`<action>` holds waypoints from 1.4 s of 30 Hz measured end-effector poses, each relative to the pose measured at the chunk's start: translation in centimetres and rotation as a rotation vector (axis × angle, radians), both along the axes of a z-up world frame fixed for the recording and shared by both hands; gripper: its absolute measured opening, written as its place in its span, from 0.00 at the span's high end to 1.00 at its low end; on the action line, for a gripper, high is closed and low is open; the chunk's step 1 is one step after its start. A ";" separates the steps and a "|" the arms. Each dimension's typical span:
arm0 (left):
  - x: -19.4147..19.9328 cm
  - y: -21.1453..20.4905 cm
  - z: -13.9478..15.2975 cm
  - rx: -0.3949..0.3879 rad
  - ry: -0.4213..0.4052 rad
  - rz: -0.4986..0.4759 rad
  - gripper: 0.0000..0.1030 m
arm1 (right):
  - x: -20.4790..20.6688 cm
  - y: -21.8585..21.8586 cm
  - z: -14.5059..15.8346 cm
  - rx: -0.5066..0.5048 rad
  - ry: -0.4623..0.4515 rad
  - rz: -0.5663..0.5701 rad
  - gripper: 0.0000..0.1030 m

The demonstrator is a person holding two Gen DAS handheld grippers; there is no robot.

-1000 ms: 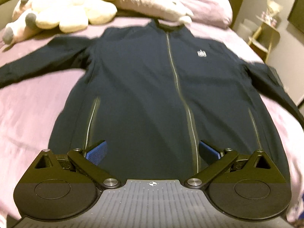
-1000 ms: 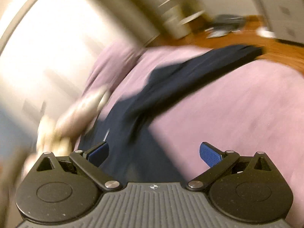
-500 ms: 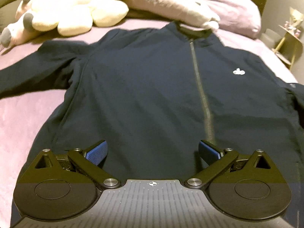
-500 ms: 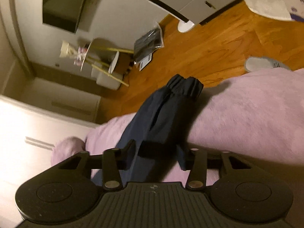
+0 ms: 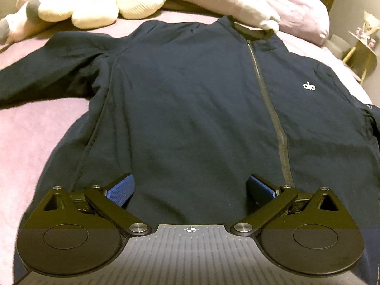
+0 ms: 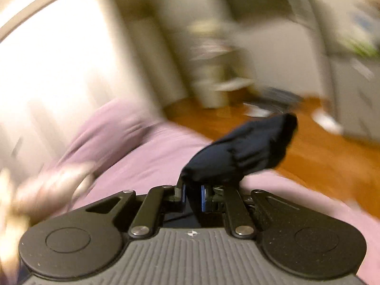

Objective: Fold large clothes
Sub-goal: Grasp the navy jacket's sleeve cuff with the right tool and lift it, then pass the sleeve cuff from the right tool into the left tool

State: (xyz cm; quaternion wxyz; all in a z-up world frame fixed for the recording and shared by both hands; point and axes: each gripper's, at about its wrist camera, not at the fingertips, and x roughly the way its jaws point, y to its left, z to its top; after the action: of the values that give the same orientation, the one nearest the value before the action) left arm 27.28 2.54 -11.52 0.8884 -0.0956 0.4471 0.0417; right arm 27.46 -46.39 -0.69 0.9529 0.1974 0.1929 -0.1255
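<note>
Jacket lies face up and flat on the bed, zip closed, collar toward the pillow, hem nearest the camera. Taking the zip as landmark: off to its left the one sleeve runs out over the bedding toward the plush toys; the left gripper hovers over the hem just left of the zip, jaws wide apart, nothing between them, blue pads clear of the cloth as far as shows. Right of the zip sits a small white logo; beyond it the right shoulder runs out of frame.

Handling, as a guess: soft, limp, light to medium cloth, slightly slick shell look. It will sag and drag, not hold shape. Zip line and seams are the stiffest parts. Best holds look like cuff, hem corners, shoulder seams; pinch a bunched edge, not a flat middle.

Right gripper: jaws closing on dark fabric, pads pressing it, with the sleeve end bunched and sticking out beyond the fingers above the bedding.

Hard to tell: the right view is heavily motion-blurred, room behind is smeared. How much of the sleeve is pinched is hidden by the fingers. Cannot see that sleeve's link to the jacket body in either view. Hem edge itself is hidden under the left gripper's body. Pillow print unreadable.
</note>
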 end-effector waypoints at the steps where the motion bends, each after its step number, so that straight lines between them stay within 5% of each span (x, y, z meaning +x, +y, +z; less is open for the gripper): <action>1: -0.1 0.1 0.3 -0.007 -0.003 0.002 0.00 | 0.8 3.1 0.4 -0.065 0.009 0.100 0.89; 4: -0.6 0.7 1.7 -0.044 -0.037 0.001 0.00 | 2.5 11.9 -0.7 -0.241 0.062 0.359 0.86; 7: -0.5 1.1 3.4 -0.072 -0.088 -0.024 0.00 | 3.6 18.9 -4.6 -0.401 0.173 0.500 0.74; 9: -0.1 1.0 4.4 -0.096 -0.116 -0.047 0.00 | 4.7 21.5 -7.7 -0.472 0.293 0.557 0.35; 13: 1.7 -0.4 5.5 -0.193 -0.151 -0.107 0.00 | 4.4 22.8 -9.4 -0.532 0.345 0.576 0.26; 19: 7.2 -6.0 4.6 -0.406 -0.125 -0.240 0.00 | 0.8 17.4 -6.5 -0.159 0.223 0.490 0.19; 23: 11.8 -10.3 2.2 -0.447 -0.053 -0.292 0.03 | -2.2 12.8 -8.5 0.162 0.222 0.385 0.46; 26: 14.6 -12.2 0.0 -0.468 0.029 -0.283 0.20 | -3.6 9.9 -10.8 0.322 0.227 0.322 0.49; 30: 16.0 -13.2 -2.0 -0.530 0.109 -0.252 0.64 | -4.9 8.2 -12.4 0.401 0.221 0.300 0.56; 34: 15.7 -13.0 -1.0 -0.509 0.068 -0.244 0.88 | -4.4 8.4 -12.7 0.395 0.219 0.303 0.56; 38: 14.7 -9.9 3.2 -0.511 -0.018 -0.238 0.90 | -4.8 8.3 -12.1 0.383 0.214 0.292 0.56; 42: 13.2 -4.4 7.5 -0.390 -0.149 -0.187 0.90 | -4.9 8.1 -10.4 0.360 0.185 0.292 0.56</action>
State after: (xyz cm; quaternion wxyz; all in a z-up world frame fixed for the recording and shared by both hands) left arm 40.46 -1.83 -4.01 0.8836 -0.2265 0.3868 -0.1355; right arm 22.56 -38.28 -11.12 0.8888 0.3218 0.3249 0.0324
